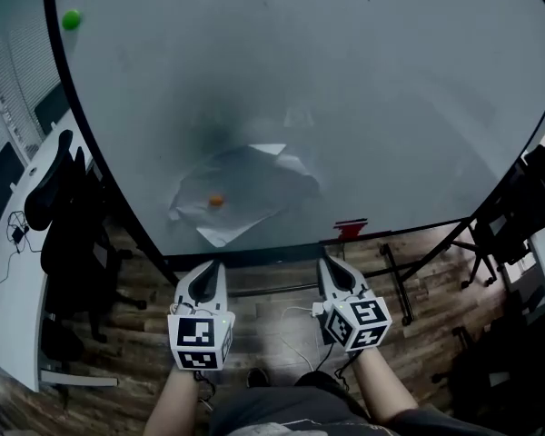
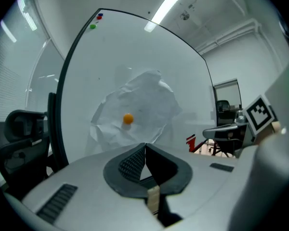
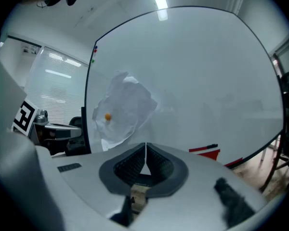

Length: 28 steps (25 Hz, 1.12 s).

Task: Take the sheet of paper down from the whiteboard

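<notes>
Facing the whiteboard (image 1: 391,107), I am holding the left gripper (image 1: 208,272) and right gripper (image 1: 332,269) with jaws pressed together, empty, short of it. The crumpled sheet of paper (image 1: 254,184) is hanging near its bottom edge under an orange magnet (image 1: 216,200), untouched.

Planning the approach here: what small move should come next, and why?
Probably open the left tongs and reach toward the orange magnet: it pins the crumpled paper to the whiteboard, and both left and right tongs are shut, empty.
</notes>
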Each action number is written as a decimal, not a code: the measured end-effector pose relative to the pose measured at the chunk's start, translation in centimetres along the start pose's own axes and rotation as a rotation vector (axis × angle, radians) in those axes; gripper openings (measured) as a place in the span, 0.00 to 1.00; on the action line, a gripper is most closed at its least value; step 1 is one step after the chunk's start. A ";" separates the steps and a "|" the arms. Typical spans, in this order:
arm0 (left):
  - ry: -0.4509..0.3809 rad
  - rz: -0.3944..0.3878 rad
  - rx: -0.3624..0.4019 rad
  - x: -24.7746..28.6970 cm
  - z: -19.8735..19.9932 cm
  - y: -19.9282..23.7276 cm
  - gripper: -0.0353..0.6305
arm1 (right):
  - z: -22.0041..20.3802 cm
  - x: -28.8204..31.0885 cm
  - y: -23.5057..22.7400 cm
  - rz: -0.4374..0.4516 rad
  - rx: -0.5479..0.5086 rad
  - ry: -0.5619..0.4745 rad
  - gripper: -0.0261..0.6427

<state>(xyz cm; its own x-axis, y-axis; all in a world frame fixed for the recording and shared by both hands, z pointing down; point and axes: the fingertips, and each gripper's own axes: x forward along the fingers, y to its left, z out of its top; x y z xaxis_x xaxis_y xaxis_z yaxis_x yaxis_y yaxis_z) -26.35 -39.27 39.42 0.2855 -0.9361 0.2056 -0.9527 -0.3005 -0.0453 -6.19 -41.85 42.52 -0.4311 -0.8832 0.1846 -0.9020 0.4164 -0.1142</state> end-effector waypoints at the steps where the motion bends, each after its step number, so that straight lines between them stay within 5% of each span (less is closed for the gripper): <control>1: -0.009 -0.013 0.013 0.5 0.4 0.2 0.08 | 0.4 0.3 -0.1 -0.020 -0.003 -0.009 0.07; 5: -0.038 -0.034 -0.019 1.9 1.3 0.9 0.08 | 1.3 1.6 0.0 -0.028 -0.035 -0.004 0.07; 10: -0.060 0.037 0.006 3.4 2.4 1.6 0.08 | 4.2 3.1 -1.7 -0.055 -0.086 -0.068 0.08; 20: -0.041 0.108 -0.017 6.1 3.0 2.1 0.08 | 6.6 7.0 -2.4 0.065 -0.154 -0.052 0.08; 23: -0.031 0.126 -0.021 6.6 2.9 2.2 0.08 | 7.0 7.8 -2.1 0.104 -0.151 -0.064 0.19; 28: -0.025 0.149 -0.028 7.1 3.0 2.4 0.08 | 8.2 8.2 -1.5 0.127 -0.166 -0.111 0.22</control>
<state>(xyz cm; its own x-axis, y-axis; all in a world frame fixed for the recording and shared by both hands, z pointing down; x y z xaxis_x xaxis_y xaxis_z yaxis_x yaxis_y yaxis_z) -26.32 -47.19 37.85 0.1433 -0.9742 0.1745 -0.9871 -0.1534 -0.0457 -8.16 -51.53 36.18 -0.5448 -0.8357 0.0698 -0.8360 0.5477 0.0337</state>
